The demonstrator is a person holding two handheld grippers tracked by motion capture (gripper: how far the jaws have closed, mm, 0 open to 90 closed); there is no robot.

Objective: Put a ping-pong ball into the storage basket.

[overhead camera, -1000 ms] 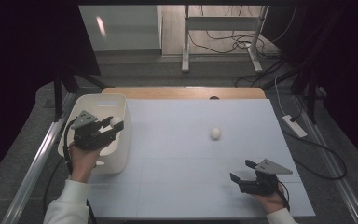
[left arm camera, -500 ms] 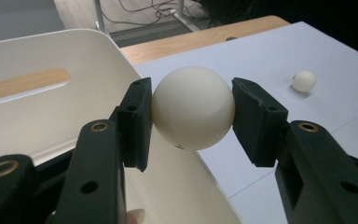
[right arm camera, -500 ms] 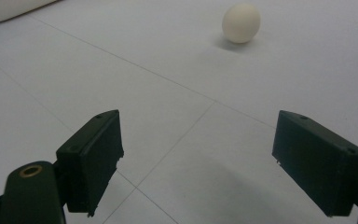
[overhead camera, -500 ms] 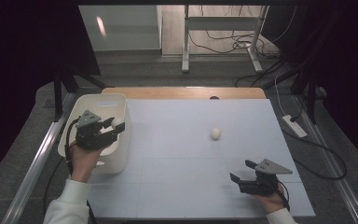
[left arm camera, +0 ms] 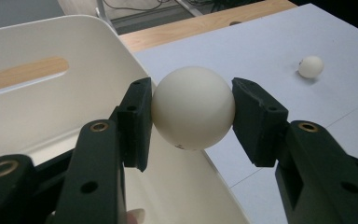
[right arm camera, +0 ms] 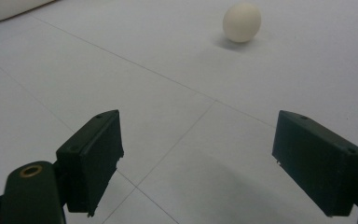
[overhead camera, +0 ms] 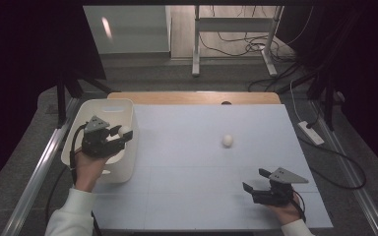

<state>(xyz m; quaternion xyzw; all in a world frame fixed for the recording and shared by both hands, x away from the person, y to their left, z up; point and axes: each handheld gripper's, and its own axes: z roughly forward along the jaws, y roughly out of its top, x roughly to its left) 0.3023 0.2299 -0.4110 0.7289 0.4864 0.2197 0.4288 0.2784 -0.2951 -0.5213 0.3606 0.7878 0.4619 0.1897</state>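
White ball (left arm camera: 193,108) clamped in left gripper (left arm camera: 191,112) jaws; tiny mark unreadable.

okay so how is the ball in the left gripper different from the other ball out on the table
The held ball is clamped between the left gripper's jaws, off the surface; the loose ball rests on the table, touched by nothing. The held ball sits at the white bin's right rim; the loose ball lies out in the open, ahead of the open right gripper. Both are plain, round and off-white, and look alike.
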